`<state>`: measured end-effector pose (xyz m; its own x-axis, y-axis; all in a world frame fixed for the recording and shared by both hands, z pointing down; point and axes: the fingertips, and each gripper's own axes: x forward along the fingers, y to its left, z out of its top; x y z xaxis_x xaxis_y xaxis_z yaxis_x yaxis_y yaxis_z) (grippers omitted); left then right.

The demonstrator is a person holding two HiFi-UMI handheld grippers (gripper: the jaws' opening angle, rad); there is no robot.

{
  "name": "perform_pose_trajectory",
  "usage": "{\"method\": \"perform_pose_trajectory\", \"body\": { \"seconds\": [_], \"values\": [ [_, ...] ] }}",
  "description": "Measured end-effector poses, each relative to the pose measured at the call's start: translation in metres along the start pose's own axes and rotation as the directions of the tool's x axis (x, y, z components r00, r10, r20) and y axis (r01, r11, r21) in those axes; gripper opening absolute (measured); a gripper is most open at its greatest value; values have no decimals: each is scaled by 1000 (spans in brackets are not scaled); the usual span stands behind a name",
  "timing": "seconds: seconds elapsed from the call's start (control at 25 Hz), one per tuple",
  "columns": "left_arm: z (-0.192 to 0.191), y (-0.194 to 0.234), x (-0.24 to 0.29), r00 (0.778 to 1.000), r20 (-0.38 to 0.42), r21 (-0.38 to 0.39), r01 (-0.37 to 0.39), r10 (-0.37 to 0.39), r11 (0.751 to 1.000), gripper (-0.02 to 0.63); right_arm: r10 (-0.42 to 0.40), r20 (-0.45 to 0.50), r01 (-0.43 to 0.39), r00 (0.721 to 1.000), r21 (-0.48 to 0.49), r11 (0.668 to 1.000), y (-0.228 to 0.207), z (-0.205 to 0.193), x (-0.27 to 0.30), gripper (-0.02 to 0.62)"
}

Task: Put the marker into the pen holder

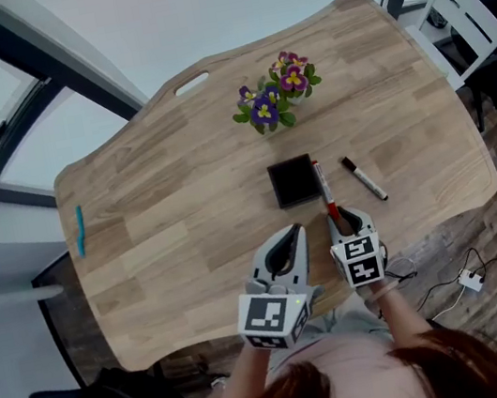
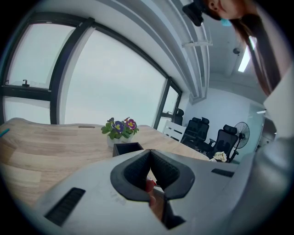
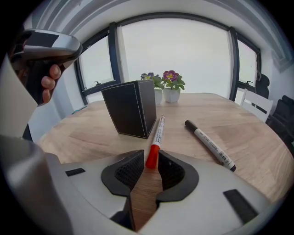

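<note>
A red marker (image 1: 325,187) lies on the wooden table (image 1: 166,217), just right of the black square pen holder (image 1: 294,181). Its red cap end sits between the jaws of my right gripper (image 1: 343,217), which are closed in against it. In the right gripper view the red marker (image 3: 157,137) runs from my right gripper (image 3: 150,169) toward the pen holder (image 3: 131,108). My left gripper (image 1: 293,233) hovers beside the right one, near the table's front edge, shut and empty. In its own view the left gripper (image 2: 150,159) points at the pen holder (image 2: 127,148).
A black marker (image 1: 363,178) lies to the right of the red one, also in the right gripper view (image 3: 210,144). A pot of purple and pink flowers (image 1: 276,93) stands behind the holder. A blue strip (image 1: 80,230) lies near the table's left edge. Office chairs (image 2: 216,140) stand beyond the table.
</note>
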<state>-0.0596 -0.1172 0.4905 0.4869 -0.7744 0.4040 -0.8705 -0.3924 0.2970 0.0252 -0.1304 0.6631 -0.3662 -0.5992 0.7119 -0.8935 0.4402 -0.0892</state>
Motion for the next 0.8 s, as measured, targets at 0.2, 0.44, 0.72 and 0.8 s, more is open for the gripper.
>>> {"method": "perform_pose_trajectory", "body": {
  "seconds": [0.2, 0.44, 0.72, 0.8],
  "values": [
    [0, 5, -3, 1000, 3, -8, 0, 0, 1000, 2, -35, -33, 35, 999, -2, 999, -1, -4, 5, 80],
    [1, 12, -7, 1000, 3, -22, -18, 18, 1000, 2, -49, -34, 49, 998, 4, 999, -1, -4, 6, 58],
    [1, 11, -10, 1000, 12, -29, -17, 17, 999, 2, -77, 18, 77, 997, 46, 996, -9, 6, -7, 55],
    [1, 10, -12, 1000, 13, -30, -16, 16, 999, 2, -84, 51, 81, 995, 52, 995, -10, 12, -14, 55]
  ]
}}
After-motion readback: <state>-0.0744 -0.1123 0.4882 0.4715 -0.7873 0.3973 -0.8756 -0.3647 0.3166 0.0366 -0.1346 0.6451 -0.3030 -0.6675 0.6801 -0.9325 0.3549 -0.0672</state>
